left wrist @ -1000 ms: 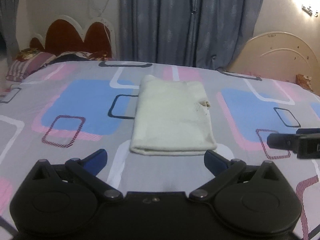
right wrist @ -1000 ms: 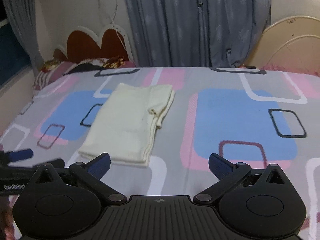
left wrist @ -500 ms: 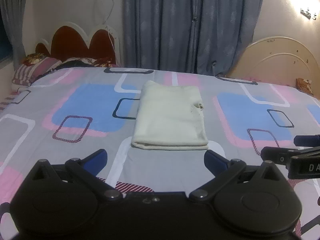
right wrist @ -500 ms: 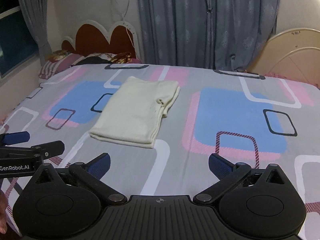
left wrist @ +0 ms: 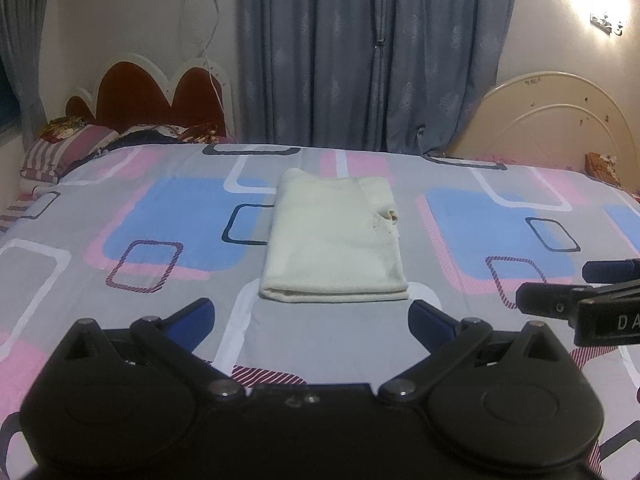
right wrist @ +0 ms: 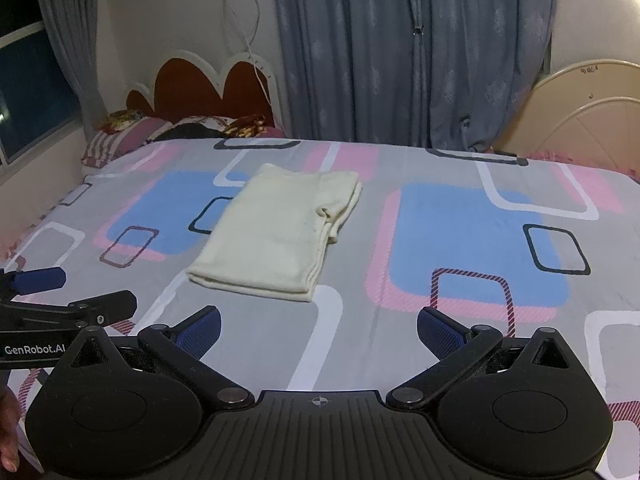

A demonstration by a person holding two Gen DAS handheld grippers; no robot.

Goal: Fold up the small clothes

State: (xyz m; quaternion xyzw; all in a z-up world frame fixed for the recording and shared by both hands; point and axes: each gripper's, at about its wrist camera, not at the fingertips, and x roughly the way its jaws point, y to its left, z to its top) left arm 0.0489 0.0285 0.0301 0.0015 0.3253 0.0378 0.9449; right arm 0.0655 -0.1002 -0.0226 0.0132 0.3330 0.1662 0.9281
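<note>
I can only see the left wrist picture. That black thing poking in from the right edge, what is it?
Observer: It is the right hand-held gripper, held beside the left hand-held gripper, its blue fingers wide apart and holding nothing.
Operator: Is there a window in the room?
Observer: Yes, the right wrist view shows a dark window on the far left wall.
Operator: Does the cream garment look neatly folded from that side?
Observer: Mostly; its right edge shows stacked layers, with a sleeve fold slightly stepped out.
</note>
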